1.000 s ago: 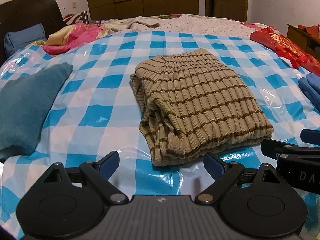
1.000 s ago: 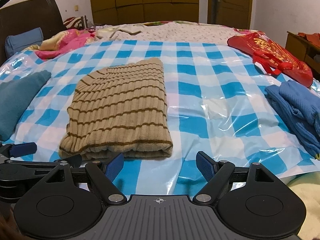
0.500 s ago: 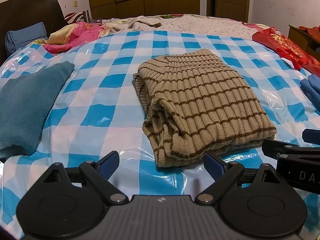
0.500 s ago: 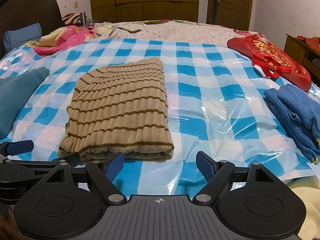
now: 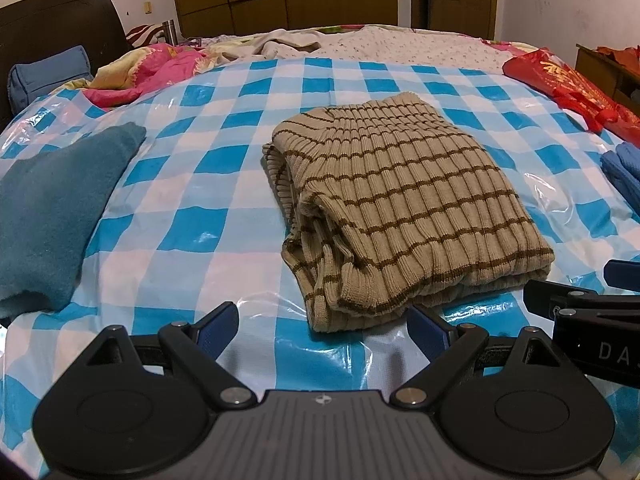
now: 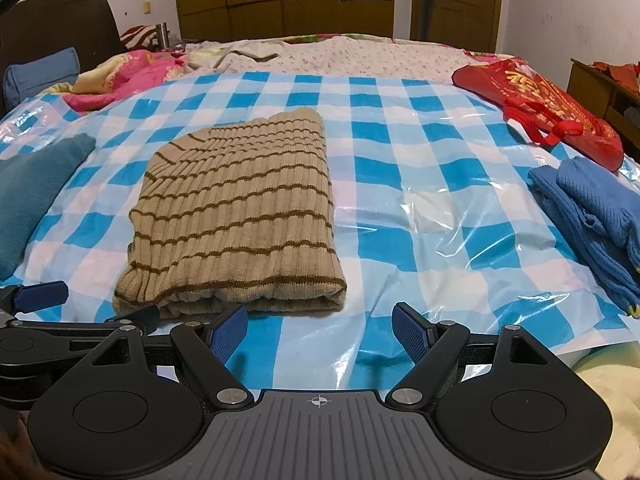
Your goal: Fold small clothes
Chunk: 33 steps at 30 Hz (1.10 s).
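Observation:
A tan ribbed sweater with brown stripes (image 5: pixel 404 204) (image 6: pixel 236 216) lies folded into a rectangle on the blue-and-white checked plastic sheet (image 5: pixel 224 168) (image 6: pixel 400 148) that covers the bed. My left gripper (image 5: pixel 322 326) is open just short of the sweater's near left corner, holding nothing. My right gripper (image 6: pixel 320 328) is open just before the sweater's near right corner, also with nothing in it. Each gripper shows at the edge of the other's view.
A teal cloth (image 5: pixel 52 208) (image 6: pixel 28 196) lies at the left. A blue knit garment (image 6: pixel 592 224) is heaped at the right, with a red bag (image 6: pixel 540 108) behind it. Pink bedding (image 5: pixel 148 76) and a blue pillow (image 5: pixel 44 76) lie at the far left.
Both grippers have crept slightly forward and lower toward the sweater's near edge. The sweater has not moved and both grippers stay open.

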Tool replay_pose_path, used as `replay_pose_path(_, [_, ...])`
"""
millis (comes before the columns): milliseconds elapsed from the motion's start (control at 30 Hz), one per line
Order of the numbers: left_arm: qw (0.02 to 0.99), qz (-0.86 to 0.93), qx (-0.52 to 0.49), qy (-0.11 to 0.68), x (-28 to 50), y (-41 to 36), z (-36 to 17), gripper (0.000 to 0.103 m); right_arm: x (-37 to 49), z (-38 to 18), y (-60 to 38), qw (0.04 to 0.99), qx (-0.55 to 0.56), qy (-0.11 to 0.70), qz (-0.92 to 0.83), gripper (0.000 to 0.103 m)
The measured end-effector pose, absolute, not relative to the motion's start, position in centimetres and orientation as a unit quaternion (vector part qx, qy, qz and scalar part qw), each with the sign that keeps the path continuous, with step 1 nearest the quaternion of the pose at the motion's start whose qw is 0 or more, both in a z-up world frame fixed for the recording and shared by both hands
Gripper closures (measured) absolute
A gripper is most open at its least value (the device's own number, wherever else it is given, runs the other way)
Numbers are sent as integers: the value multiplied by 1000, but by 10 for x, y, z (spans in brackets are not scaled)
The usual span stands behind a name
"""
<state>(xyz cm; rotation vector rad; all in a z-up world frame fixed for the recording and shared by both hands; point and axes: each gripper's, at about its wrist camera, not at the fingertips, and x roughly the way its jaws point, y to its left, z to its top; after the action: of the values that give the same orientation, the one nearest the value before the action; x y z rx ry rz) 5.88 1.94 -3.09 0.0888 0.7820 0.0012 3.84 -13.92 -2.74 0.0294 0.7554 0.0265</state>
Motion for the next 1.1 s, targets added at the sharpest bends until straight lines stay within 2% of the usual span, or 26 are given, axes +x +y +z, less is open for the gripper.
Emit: replay_pose_path(1100, [923,4,38,384,60,20,-33,3,41,-30,-139,929,22,370,18,22])
